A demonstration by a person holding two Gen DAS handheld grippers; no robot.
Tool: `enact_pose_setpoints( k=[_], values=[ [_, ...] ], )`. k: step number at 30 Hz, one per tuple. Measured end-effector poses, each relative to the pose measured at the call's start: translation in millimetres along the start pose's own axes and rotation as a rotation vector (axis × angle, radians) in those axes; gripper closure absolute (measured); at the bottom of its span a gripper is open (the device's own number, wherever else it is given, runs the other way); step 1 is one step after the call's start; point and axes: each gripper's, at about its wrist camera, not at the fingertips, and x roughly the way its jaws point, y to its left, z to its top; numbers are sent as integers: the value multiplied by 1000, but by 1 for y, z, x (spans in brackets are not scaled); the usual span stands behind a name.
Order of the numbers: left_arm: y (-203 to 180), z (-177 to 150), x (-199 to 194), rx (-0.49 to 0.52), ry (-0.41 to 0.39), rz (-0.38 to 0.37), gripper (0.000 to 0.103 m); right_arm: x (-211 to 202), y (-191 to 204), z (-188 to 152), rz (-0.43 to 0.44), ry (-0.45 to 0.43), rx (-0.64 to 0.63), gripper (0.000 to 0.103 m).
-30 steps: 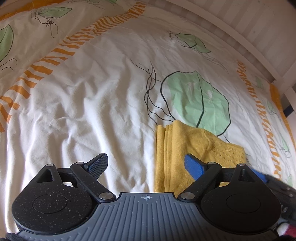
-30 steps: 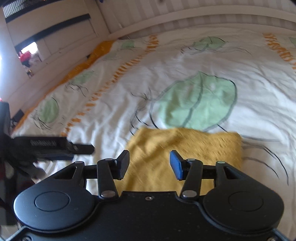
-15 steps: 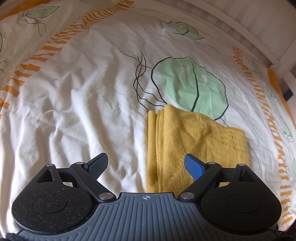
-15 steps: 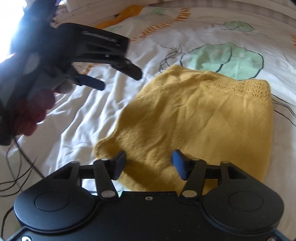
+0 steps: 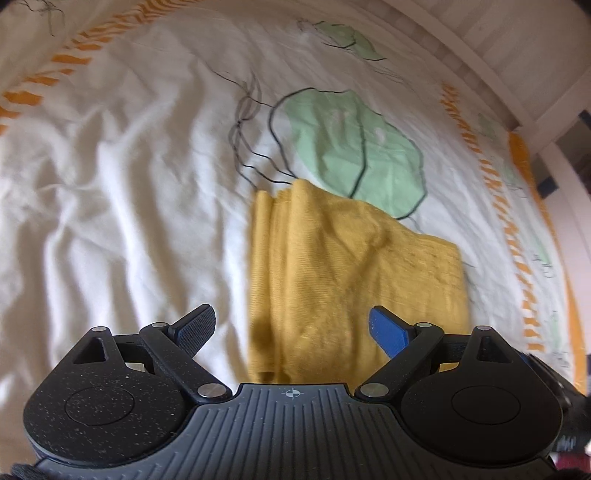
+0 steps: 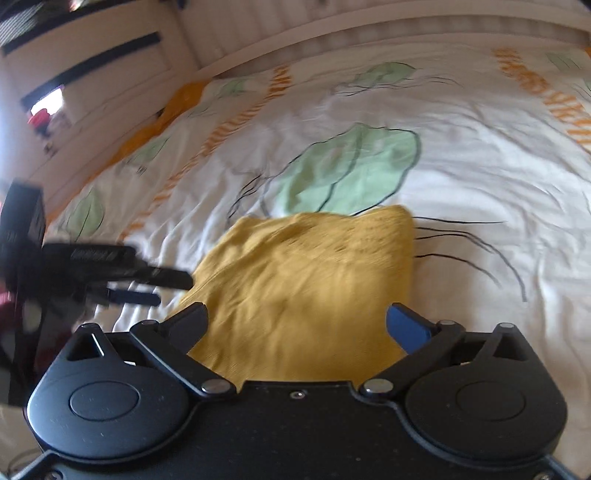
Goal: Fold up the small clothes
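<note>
Yellow garment point(image 5: 354, 280) lies folded on the leaf-print bedcover point(image 5: 129, 192). We hold the left gripper point(image 5: 291, 325) and right gripper point(image 6: 295, 321) above it, both jaws wide and empty. Risk: a careless pinch could drag the loose layered edge and undo the fold.

A mustard-yellow knit garment point(image 5: 351, 280) lay on my white duvet cover point(image 5: 129, 192), which was printed with pale green leaves point(image 5: 354, 144) outlined in black, thin black tendril lines and bands of orange dashes point(image 5: 506, 221). My left gripper point(image 5: 291, 328) was black flecked with pale specks, its ribbed base dark grey, with one blue finger pad point(image 5: 388, 330) and one pad facing away, dark and textured. My right gripper point(image 6: 297, 323) was plain glossy black with a blue pad point(image 6: 408, 326) and silver pivot pins. The bed frame point(image 6: 369, 27) behind was white-slatted, and the sheet's far edge showed solid orange.
</note>
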Motion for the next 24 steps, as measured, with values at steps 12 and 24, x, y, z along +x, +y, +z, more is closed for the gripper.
enact_pose_setpoints(
  k=[12, 24],
  values=[
    [-3, -18, 2, 13, 12, -37, 9, 16, -59, 4, 5, -2, 228, 0],
    [-18, -42, 22, 111, 98, 19, 1, 43, -67, 3, 107, 58, 224, 0]
  ],
)
